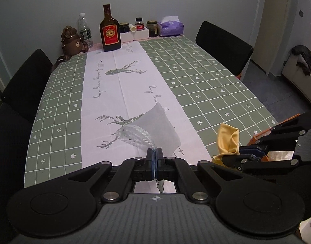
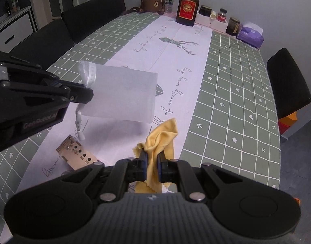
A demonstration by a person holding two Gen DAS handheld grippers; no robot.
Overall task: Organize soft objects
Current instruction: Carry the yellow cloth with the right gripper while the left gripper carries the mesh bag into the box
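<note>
The left hand-held gripper is clamped tight on the ribbon at the gathered mouth of a sheer white pouch. The pouch hangs in the air above the counter, over the white runner; its loose ribbon end dangles below the mouth. From the right wrist view its long axis runs roughly level, mouth toward the left hand-held gripper and closed bottom pointing away toward the counter's middle. It looks nearly weightless and limp, yet it holds a flat rectangular shape, so the fabric probably has a little body. The drawn mouth is the sensible place to hold it, since the bunched cloth and ribbon give the pads something to bite.

The right hand-held gripper is closed narrow on a yellow cloth, pinched at a crumpled fold near its middle. The cloth rises in a twisted peak beyond the fingertips, and a pinked edge droops beneath the jaws. It reads as thin, soft and smooth, likely to slide if held by too little fabric, so a bunched fold suits it better than an edge. Whether its lower edge touches the counter is unclear.

A small punched wooden board lies on the runner below the pouch.
</note>
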